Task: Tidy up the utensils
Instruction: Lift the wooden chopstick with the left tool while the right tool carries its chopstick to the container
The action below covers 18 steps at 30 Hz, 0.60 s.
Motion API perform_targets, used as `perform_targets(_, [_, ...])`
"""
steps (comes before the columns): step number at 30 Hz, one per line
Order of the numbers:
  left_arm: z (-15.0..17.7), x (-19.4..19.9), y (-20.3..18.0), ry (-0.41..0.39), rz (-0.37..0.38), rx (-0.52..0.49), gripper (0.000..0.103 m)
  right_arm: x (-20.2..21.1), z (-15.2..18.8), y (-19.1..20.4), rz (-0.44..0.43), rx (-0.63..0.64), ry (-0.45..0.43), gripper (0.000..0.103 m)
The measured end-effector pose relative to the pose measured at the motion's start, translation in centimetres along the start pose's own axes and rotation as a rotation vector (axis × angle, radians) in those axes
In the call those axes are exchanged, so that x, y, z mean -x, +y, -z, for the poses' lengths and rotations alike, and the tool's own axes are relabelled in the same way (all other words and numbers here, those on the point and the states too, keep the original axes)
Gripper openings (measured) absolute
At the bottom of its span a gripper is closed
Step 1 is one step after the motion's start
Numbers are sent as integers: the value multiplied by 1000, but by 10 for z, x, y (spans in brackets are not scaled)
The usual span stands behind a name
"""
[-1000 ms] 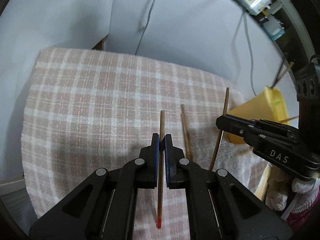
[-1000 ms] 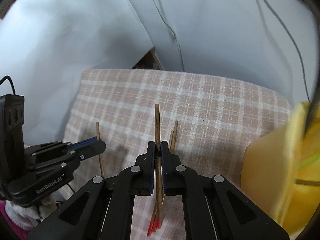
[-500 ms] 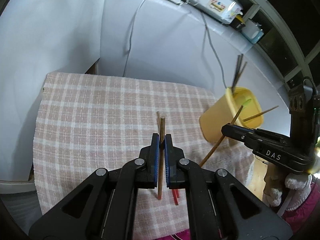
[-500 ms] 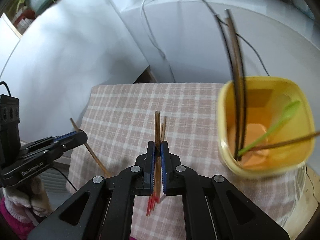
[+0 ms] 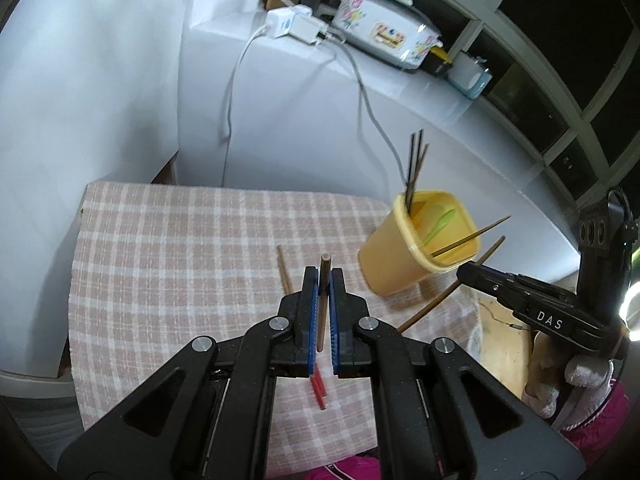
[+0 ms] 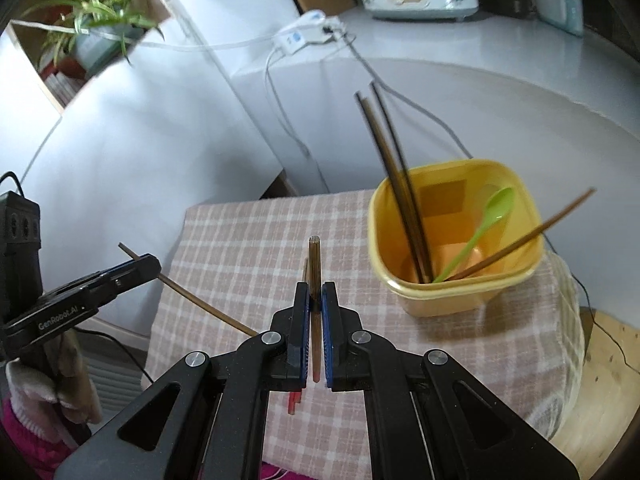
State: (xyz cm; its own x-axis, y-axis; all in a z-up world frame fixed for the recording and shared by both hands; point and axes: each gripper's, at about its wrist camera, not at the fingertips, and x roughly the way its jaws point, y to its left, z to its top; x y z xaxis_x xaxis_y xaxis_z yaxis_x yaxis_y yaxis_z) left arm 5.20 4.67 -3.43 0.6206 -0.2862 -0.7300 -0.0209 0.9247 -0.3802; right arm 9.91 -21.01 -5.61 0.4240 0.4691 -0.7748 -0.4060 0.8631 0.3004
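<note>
The left claw [image 5: 323,280] is clamped shut on a single brown chopstick [image 5: 323,300], which runs lengthwise between the blue pads with its blunt end poking out past the tips; the right claw [image 6: 315,296] is closed the same way on a second chopstick [image 6: 314,280]; gripping each stick near the middle and along the fingers probably keeps it from swinging and lets it be tipped end-first into the holder. The yellow utensil cup [image 6: 452,300] stands near the right edge of the checked cloth [image 5: 180,248] that covers the bench; it already holds two dark chopsticks [image 6: 396,184] leaning against its far-left corner, a green spoon [image 6: 480,228] and one more stick slanting over its right rim. More red-tipped chopsticks [image 5: 319,392] lie on the cloth near its front edge, under the left claw, so the job is judged part done.

Against the earlier views, both claws have risen and swung towards the cup: a second ago each camera saw mostly cloth and white wall, with the cup only a yellow sliver at the right edge; now the whole cup, the rice cooker [image 5: 384,28] and the power strip [image 5: 296,26] on the white counter behind are visible; neither grip has changed.
</note>
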Motion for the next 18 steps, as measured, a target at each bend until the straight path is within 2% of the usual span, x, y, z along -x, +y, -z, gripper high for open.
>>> perform_targets(18, [-49,36,-63,-102,169,-101,3,103,-12,-43,19,-136,-226,4])
